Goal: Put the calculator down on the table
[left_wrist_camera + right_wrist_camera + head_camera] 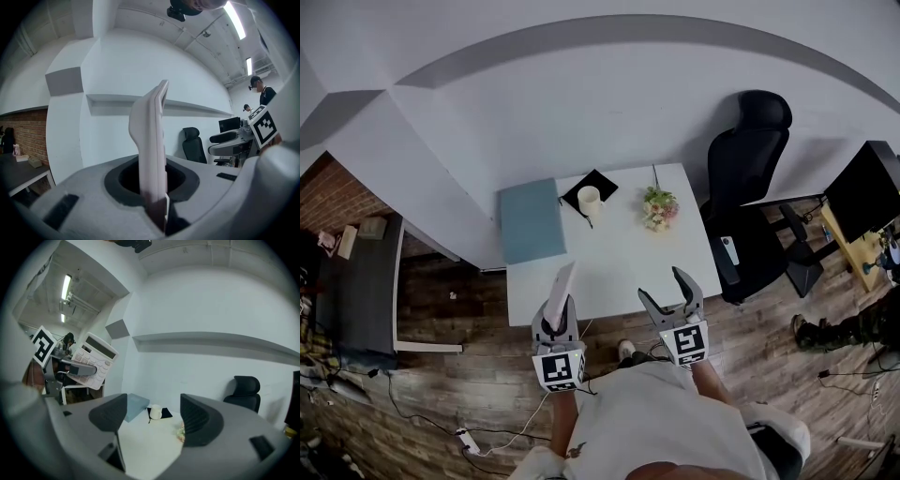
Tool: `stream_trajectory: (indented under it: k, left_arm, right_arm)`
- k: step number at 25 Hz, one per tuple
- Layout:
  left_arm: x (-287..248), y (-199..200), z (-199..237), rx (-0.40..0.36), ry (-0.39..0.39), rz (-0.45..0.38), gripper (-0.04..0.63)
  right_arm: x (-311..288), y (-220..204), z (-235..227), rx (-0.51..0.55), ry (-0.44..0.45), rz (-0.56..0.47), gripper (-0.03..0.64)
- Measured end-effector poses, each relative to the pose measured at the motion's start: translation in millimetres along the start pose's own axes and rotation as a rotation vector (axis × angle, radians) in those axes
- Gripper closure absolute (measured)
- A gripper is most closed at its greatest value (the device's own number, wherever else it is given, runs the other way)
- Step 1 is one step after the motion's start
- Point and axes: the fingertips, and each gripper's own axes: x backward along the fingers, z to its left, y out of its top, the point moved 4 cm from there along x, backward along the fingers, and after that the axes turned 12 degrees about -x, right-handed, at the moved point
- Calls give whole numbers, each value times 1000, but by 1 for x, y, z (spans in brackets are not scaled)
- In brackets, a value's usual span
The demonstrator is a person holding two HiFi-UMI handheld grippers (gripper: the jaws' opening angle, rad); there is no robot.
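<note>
Left hand-held gripper is clamped on the calculator, which stands on edge in the air by the bench's near edge. Right hand-held gripper gapes wide, empty. Carry step, I'd say. Next up: lower it, tilt it flat over bare bench, let go.

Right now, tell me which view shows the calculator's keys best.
The right gripper view: the calculator faces that camera, keys and display visible. The left gripper view shows it only edge-on, clamped in the left claw. The head view shows just a thin pale sliver.
</note>
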Motion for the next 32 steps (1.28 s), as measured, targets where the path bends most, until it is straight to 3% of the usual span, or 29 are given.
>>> stream_trajectory:
  k: [19, 32]
  left_arm:
    - [-41, -2, 3, -17, 37, 39, 528]
    - [-94, 1, 15, -33, -7, 0, 528]
  right_arm:
    - [-49, 3, -28, -15, 42, 7, 262]
    - [-84, 4, -48, -9, 5, 15, 268]
